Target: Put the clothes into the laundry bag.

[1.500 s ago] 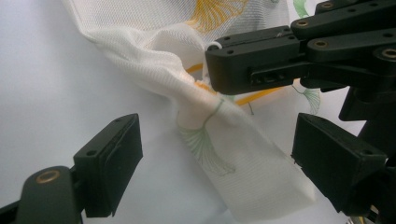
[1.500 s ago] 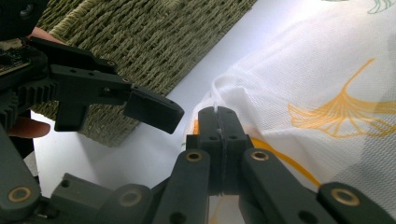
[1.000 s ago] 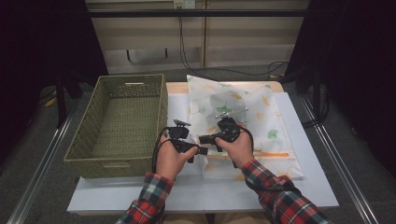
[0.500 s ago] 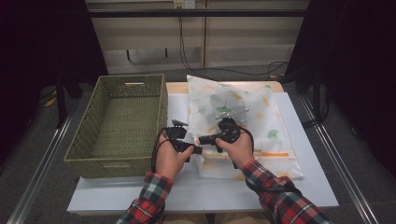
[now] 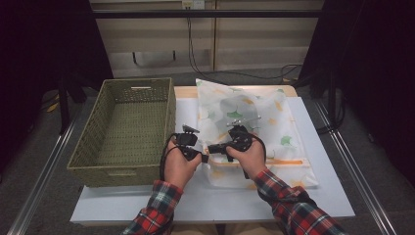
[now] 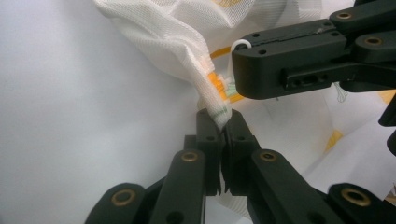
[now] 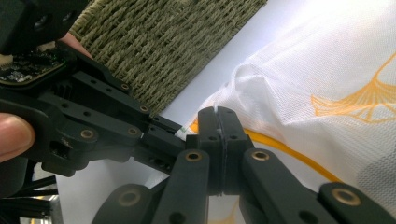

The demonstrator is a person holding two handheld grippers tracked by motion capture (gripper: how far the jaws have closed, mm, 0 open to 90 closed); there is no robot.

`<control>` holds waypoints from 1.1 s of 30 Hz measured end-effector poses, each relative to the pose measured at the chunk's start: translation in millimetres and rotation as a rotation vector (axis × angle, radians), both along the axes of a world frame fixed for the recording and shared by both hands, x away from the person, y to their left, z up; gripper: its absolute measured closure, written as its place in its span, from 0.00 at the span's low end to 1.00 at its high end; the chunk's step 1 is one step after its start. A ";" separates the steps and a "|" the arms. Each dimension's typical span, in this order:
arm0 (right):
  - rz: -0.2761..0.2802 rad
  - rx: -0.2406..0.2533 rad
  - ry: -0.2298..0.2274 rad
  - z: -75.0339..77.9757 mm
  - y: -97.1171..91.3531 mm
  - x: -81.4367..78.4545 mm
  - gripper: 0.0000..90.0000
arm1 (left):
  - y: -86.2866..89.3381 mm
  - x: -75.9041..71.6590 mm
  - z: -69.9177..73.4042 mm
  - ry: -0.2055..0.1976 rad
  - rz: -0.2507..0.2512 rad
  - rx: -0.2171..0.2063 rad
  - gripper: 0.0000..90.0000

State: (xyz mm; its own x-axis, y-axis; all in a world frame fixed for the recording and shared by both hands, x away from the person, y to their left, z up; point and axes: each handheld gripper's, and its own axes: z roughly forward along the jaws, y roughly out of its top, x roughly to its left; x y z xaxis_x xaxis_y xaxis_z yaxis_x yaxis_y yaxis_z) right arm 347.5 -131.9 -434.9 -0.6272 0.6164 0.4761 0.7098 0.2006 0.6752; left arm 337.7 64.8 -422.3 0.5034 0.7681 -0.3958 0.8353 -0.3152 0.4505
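**Both jaws clamped at mesh bag corner**

Jaws on left gripper (image 6: 223, 122) have just been closing and now pinch a fold of the mesh bag (image 6: 177, 51), at the end of its orange zipper (image 6: 215, 84). Right gripper (image 7: 218, 113) jaws are pressed together at the zipper line; a white pull ring sits at their tip in the left gripper view, but whether it's actually gripped I can't tell.

High view: bag (image 5: 274, 112), white with green and yellow leaf print, lies on the white table (image 5: 323, 196) at 3 o'clock of the wicker basket (image 5: 122, 132). Both grippers meet at the bag's near-left corner, left gripper (image 5: 203, 155) at 9 o'clock of right gripper (image 5: 211, 148), tips nearly touching.
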 end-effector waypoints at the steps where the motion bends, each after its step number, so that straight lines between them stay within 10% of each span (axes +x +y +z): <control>1: 0.002 0.007 0.003 -0.4 -0.3 0.5 1.00 | -1.0 -0.5 0.1 0.000 0.007 0.001 0.97; 33: 0.004 -0.001 0.022 -0.5 0.1 0.3 1.00 | -4.1 -0.5 -1.0 0.002 -0.013 0.024 0.96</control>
State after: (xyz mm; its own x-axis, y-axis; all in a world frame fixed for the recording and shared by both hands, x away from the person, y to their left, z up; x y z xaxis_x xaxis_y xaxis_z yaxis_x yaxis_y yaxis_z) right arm 347.8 -131.8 -435.4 -0.6187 0.6147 0.4892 0.7238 0.2039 0.6592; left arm 337.2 60.7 -423.4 0.5126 0.7709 -0.3781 0.8319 -0.3370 0.4408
